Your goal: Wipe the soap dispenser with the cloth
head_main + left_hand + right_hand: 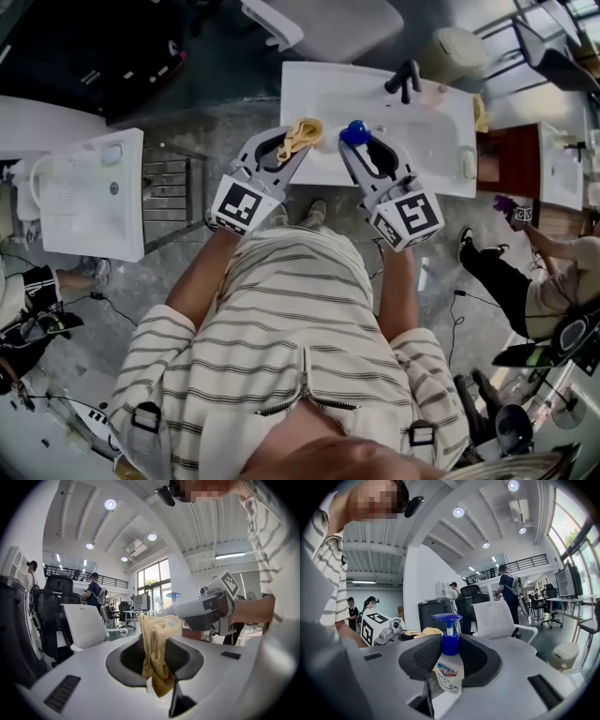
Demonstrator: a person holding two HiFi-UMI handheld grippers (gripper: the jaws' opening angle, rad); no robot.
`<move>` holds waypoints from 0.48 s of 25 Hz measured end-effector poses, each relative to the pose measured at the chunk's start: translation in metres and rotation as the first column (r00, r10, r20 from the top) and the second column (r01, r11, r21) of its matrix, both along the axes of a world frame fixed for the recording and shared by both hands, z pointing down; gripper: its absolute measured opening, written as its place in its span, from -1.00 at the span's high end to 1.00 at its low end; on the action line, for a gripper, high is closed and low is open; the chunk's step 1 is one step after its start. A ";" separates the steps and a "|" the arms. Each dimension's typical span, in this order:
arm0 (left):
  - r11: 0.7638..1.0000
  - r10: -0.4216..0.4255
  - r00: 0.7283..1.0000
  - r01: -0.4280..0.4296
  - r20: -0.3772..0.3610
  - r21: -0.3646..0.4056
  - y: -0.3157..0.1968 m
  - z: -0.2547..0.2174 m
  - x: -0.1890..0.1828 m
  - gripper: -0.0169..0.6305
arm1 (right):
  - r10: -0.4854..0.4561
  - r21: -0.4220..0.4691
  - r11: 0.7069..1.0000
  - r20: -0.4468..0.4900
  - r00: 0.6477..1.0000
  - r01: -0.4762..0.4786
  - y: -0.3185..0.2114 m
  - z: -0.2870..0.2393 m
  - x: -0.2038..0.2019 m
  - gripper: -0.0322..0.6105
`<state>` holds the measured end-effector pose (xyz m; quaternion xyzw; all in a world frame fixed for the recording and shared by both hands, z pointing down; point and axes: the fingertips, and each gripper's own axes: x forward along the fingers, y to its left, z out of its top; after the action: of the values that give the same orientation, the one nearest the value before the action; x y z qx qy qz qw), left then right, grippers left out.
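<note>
Grey mottled floor [178,141] runs under a big open hall with a high white ceiling and tall windows. Desks, office chairs and several other people stand well off. At twelve o'clock from the person lies a white washbasin [441,141] with a dark tap [405,80] by its far rim, and a second white unit [89,192] sits at nine o'clock.

Both tools hang over the basin's near edge. The right gripper [356,142] has its jaws half closed on the soap dispenser [449,667]. It clamps the clear bottle below the collar, so the dispenser stands upright in the air with the blue pump head [447,618] above the pads. The left gripper [302,141] pinches a bunched yellow cloth [157,653] with its jaws narrow, folds spilling above and below the tips. The cloth is at nine o'clock from the dispenser, near but apparently not touching.

The step in hand looks like bringing cloth to bottle. It would go best with the right clamp steady and the loose fold leading, not the hard jaw tips. Only the exposed parts can be rubbed: pump head, collar and label face. The wall under the pads probably needs a regrip. Light pressure is wise, since a sideways shove could twist the slick bottle and a downward press might squirt soap.
</note>
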<state>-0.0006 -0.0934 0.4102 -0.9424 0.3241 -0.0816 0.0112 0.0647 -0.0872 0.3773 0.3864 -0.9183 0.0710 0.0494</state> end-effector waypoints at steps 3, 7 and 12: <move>0.998 0.055 0.998 -0.055 0.008 0.014 0.005 0.001 0.002 0.67 | -0.045 0.005 0.999 -0.002 0.999 0.045 0.005 0.000 -0.002 0.51; 0.992 0.126 0.992 -0.127 0.015 0.015 0.010 0.001 0.008 0.67 | -0.085 0.001 0.996 -0.001 0.996 0.085 0.011 0.001 -0.004 0.51; 0.976 0.219 0.975 -0.219 0.035 -0.008 0.017 0.004 0.019 0.68 | -0.109 -0.008 0.994 -0.001 0.994 0.109 0.015 0.002 -0.001 0.51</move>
<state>0.0187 -0.0766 0.4143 -0.9708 0.2177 -0.0976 0.0240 0.0634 -0.0719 0.3797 0.3355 -0.9377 0.0718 0.0552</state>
